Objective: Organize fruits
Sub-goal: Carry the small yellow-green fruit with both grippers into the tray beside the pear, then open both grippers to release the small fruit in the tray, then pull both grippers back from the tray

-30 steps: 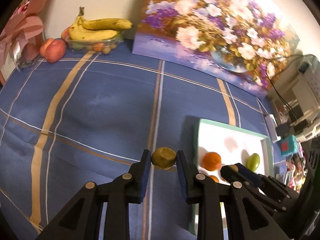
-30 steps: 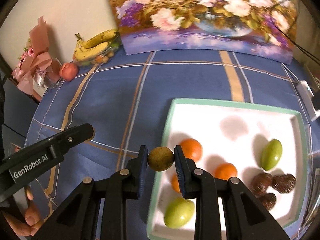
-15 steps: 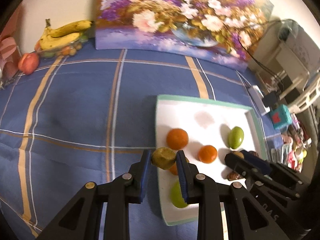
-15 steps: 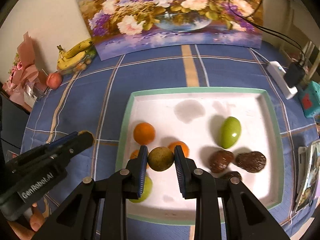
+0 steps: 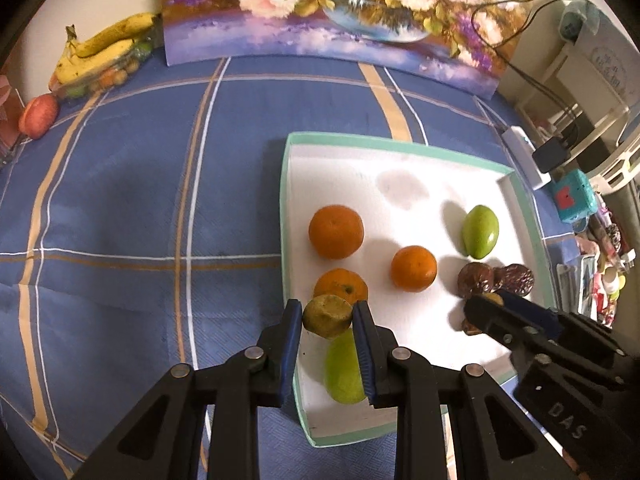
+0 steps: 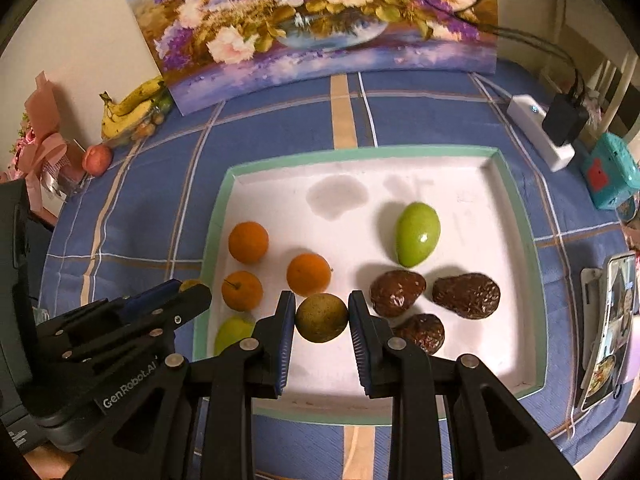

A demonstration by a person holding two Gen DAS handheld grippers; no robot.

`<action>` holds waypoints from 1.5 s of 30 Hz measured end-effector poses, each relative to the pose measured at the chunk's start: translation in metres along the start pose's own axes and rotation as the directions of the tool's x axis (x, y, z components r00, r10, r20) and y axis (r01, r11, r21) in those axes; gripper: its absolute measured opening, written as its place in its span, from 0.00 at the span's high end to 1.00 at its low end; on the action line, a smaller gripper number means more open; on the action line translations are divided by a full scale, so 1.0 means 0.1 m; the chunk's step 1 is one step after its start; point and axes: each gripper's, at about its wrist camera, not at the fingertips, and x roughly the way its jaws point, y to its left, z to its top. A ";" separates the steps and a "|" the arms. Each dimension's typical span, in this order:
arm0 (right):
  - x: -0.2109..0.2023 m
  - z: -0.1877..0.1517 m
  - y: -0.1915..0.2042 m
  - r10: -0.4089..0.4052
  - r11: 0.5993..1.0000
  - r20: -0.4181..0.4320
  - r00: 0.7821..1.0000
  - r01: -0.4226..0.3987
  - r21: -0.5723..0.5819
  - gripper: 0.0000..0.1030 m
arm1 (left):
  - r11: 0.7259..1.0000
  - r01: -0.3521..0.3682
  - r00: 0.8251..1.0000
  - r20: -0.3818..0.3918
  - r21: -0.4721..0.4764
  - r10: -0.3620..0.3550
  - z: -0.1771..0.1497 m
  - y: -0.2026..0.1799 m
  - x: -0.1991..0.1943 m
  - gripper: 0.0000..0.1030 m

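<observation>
My left gripper [image 5: 327, 317] and right gripper [image 6: 322, 317] each pinch a brownish-green fruit [image 6: 321, 318] low in frame, poised over the tray [image 6: 218, 216] for sorting by kind.

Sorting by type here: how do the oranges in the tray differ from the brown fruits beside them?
The oranges are round, smooth and bright; the brown fruits are pear-shaped, wrinkled and dark. Oranges sit at the tray's left, brown fruits at its right. There are three of each, all lying loose in the tray.
</observation>
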 end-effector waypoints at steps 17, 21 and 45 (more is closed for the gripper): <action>0.49 -0.16 -0.10 -0.017 1.000 -0.152 0.988 0.020 0.020 0.72 | 1.000 -0.012 0.999 -0.038 -0.005 0.012 -0.03 -0.01 0.11 0.72; 0.53 -0.17 -0.11 -0.016 1.000 -0.160 0.987 0.020 0.024 0.72 | 1.000 0.000 0.999 -0.037 -0.017 0.000 -0.05 0.02 0.10 0.72; 0.26 -0.37 -0.01 -0.051 0.999 -0.087 0.995 0.051 -0.001 0.65 | 0.971 -0.211 0.976 0.028 -0.116 0.216 -0.49 0.58 -0.36 0.11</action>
